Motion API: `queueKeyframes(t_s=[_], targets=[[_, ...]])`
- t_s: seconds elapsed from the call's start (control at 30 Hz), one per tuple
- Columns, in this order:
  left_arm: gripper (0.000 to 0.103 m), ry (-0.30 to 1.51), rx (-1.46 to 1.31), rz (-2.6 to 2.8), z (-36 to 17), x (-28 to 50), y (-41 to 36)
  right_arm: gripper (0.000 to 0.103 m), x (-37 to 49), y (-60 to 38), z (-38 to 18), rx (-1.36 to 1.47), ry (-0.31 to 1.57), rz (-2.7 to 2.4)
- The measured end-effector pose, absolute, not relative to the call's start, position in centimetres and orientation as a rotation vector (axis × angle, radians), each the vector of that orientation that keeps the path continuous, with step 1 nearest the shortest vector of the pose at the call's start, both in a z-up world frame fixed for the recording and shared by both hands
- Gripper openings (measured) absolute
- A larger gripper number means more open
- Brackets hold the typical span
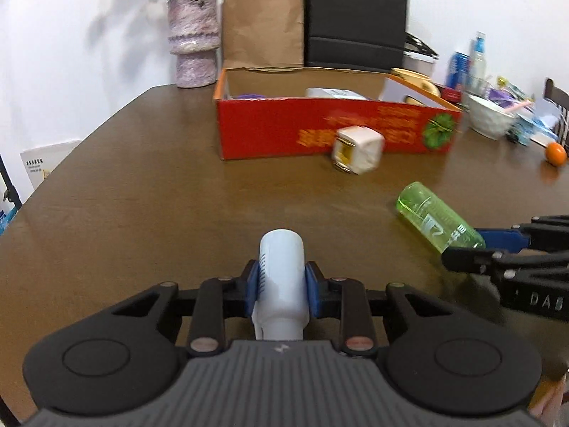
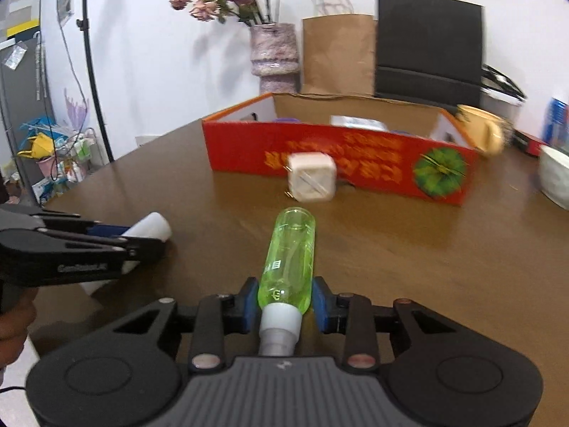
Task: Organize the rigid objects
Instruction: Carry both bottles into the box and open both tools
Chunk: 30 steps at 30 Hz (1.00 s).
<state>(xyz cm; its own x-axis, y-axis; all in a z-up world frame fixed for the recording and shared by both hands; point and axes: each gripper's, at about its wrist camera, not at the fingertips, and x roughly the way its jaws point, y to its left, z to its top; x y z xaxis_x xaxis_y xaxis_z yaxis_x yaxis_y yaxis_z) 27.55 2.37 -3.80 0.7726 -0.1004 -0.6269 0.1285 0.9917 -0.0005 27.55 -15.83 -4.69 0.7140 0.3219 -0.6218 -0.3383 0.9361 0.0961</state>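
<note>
Bottles number two: the green bottle, clamped near its cap end between the right gripper pads, runs lengthwise toward 12 o'clock, base leading. The left gripper grips one white bottle, also aimed at 12. One white cube sits before the single red box. Only the left view shows an orange at 2 o'clock.

Left gripper clamps white cylinder.
</note>
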Motion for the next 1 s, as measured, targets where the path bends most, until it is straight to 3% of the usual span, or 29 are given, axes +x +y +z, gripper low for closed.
queueKeyframes(t_s=[0.1, 0.23, 0.3, 0.33, 0.47, 1.0], targets=[[0.028, 0.662, 0.079, -0.097, -4.1, 27.2, 1.3, 0.034, 27.5, -16.1, -5.1, -0.033, 0.691, 0.338], [0.036, 0.677, 0.063, -0.086, -4.0, 28.0, 1.4, 0.035, 28.8, -15.5, -5.3, -0.044, 0.675, 0.316], [0.034, 0.685, 0.050, -0.082, -3.9, 28.0, 1.5, 0.032, 29.5, -15.2, -5.4, -0.051, 0.670, 0.308], [0.028, 0.680, 0.052, -0.077, -3.9, 27.8, 1.5, 0.031, 29.7, -15.1, -5.4, -0.053, 0.666, 0.303], [0.028, 0.648, 0.072, -0.024, -3.9, 26.3, 0.7, 0.030, 28.7, -15.6, -5.2, -0.020, 0.641, 0.307], [0.028, 0.233, -0.022, -0.020, 4.5, 9.5, -3.2, 0.031, 9.9, -21.2, 2.2, 0.016, 0.243, 0.260]])
